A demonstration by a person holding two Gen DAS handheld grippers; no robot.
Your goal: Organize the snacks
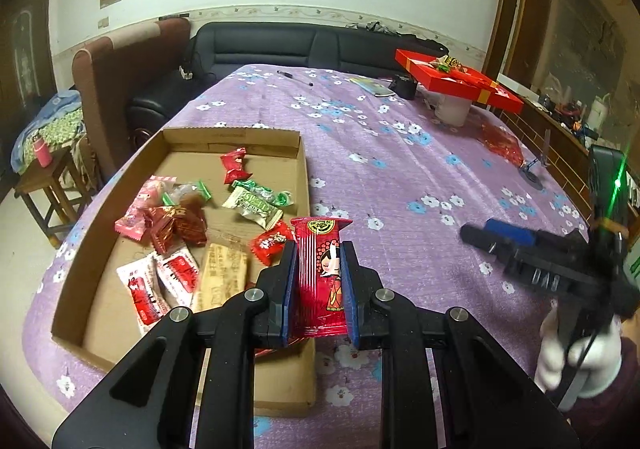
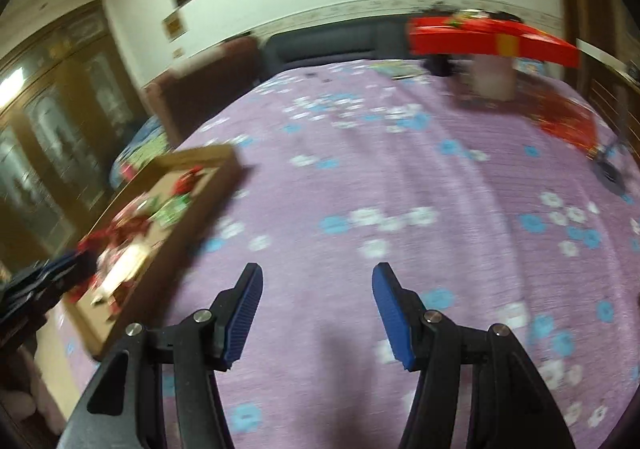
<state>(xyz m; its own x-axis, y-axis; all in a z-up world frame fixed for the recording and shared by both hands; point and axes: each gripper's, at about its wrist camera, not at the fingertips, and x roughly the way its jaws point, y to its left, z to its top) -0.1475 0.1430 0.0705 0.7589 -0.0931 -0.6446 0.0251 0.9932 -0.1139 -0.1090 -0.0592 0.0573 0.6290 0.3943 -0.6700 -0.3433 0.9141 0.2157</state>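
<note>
My left gripper is shut on a red snack packet with a cartoon girl, held upright over the right edge of a shallow cardboard tray. The tray holds several wrapped snacks, red, green and white. My right gripper is open and empty above the purple flowered tablecloth; it also shows in the left wrist view at the right. The tray shows blurred in the right wrist view at the left.
A red gift box sits raised on a white cup at the table's far right. A red bag, a pen and a small black item lie on the cloth. A black sofa stands behind.
</note>
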